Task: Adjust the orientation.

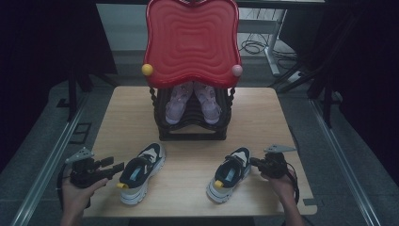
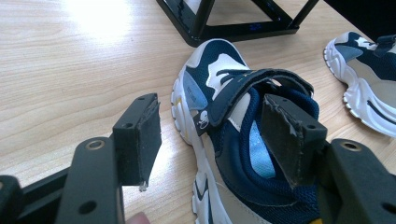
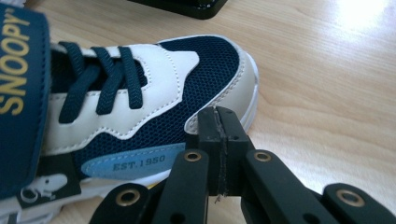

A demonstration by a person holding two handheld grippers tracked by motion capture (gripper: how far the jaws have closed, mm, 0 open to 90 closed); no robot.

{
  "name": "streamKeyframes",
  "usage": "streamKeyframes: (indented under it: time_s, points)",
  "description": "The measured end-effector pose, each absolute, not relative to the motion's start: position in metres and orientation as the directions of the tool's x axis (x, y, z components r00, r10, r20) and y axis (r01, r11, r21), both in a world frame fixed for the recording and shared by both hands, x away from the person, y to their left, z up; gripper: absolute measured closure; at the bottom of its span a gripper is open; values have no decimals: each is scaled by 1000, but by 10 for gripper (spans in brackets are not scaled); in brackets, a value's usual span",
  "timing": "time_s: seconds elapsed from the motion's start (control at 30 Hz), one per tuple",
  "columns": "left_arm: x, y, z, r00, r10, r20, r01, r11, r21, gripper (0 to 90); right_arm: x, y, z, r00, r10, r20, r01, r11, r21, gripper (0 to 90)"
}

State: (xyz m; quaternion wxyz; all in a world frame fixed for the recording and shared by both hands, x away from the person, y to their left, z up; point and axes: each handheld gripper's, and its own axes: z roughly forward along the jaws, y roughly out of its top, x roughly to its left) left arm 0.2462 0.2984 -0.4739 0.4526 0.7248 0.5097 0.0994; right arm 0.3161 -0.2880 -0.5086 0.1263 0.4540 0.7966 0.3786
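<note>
Item: two navy-and-white sneakers on the wooden table (image 1: pixel 188 188), in front of a black rack (image 1: pixel 193 123) with a red top (image 1: pixel 192 40) holding a pink pair (image 1: pixel 193 101). Left sneaker (image 1: pixel 140 172) lies near my left gripper (image 1: pixel 115 168); its long axis runs from the heel at the near table edge to the toe pointing away and slightly right, toward the rack. My left jaws stand spread wide, one outside the shoe, one over its opening beside the strap (image 2: pixel 254 91). Right sneaker (image 1: pixel 229 173) points the same way, well apart from the first. My right gripper (image 1: pixel 252 162) has its jaws pressed together, empty, just beside the right sneaker's side.
</note>
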Motion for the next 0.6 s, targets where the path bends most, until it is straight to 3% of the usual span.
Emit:
streamKeyframes:
  time_s: [0.6]
  points:
    - [247,298,-475,460,829,-317,653,-74,754,382,343,-251,-516,-619,770,155,607,344,716,894]
